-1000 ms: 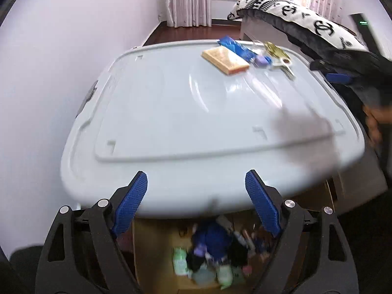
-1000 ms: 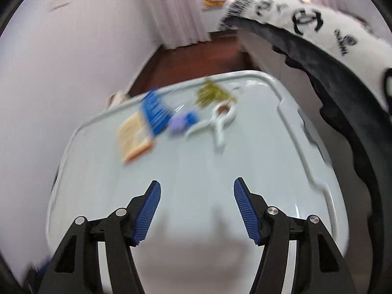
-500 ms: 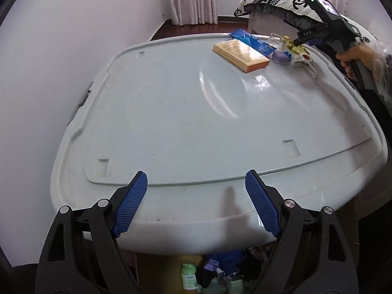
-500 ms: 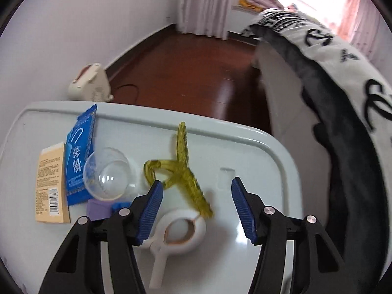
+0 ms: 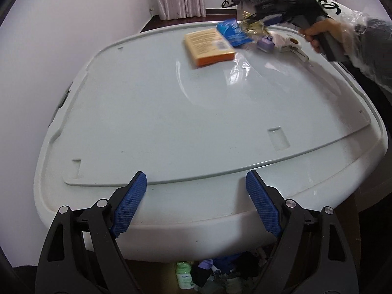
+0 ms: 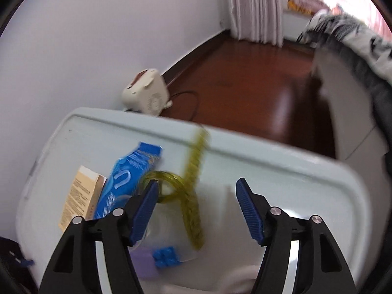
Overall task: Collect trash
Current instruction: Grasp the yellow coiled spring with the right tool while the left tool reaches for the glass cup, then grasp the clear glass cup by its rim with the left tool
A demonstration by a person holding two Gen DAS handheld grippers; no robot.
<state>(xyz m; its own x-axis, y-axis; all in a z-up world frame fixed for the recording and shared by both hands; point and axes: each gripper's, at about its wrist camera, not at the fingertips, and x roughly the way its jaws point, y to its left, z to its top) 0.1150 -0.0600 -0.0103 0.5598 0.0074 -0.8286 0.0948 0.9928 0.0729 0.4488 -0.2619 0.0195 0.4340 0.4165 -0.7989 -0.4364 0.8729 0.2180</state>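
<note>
Left gripper (image 5: 196, 201): jaws spread wide, nothing between the blue pads (image 5: 129, 208); positioned over the near edge of the pale grey storage-box lid (image 5: 171, 112).

Right gripper (image 6: 196, 208): jaws parted, gripping nothing; positioned over the cluster of small items at the far right of the lid. Seen in the left wrist view at far right, gripped by a bare hand (image 5: 318, 30) with a clear plastic cover over the sleeve.

Trash cluster, far right portion of the lid:
- Yellow-green translucent hair clip (image 6: 193, 191): lying between the right gripper's fingers, nearer the left finger; looped end just beside the left blue pad (image 6: 144, 215), toothed arms running far and near.
- Blue wrapper (image 6: 127, 183): left of the clip, partly overlapping the tan box.
- Tan box (image 6: 78, 196) with printed text: leftmost item; orange side face visible in the left wrist view.
- Small purple piece (image 6: 144, 267) and small blue piece (image 6: 164, 257): near side of the clip, close beneath the right gripper.
- White clamp (image 5: 289, 46): right of the purple piece, flat on the lid.

Surroundings: white heater (image 6: 147, 93) on the dark wood floor (image 6: 257, 85) beyond the lid; curtains (image 6: 254, 7) far; bed with patterned blanket (image 6: 355, 36) at right. Bottles and clutter (image 5: 208, 276) below the lid's near edge.
</note>
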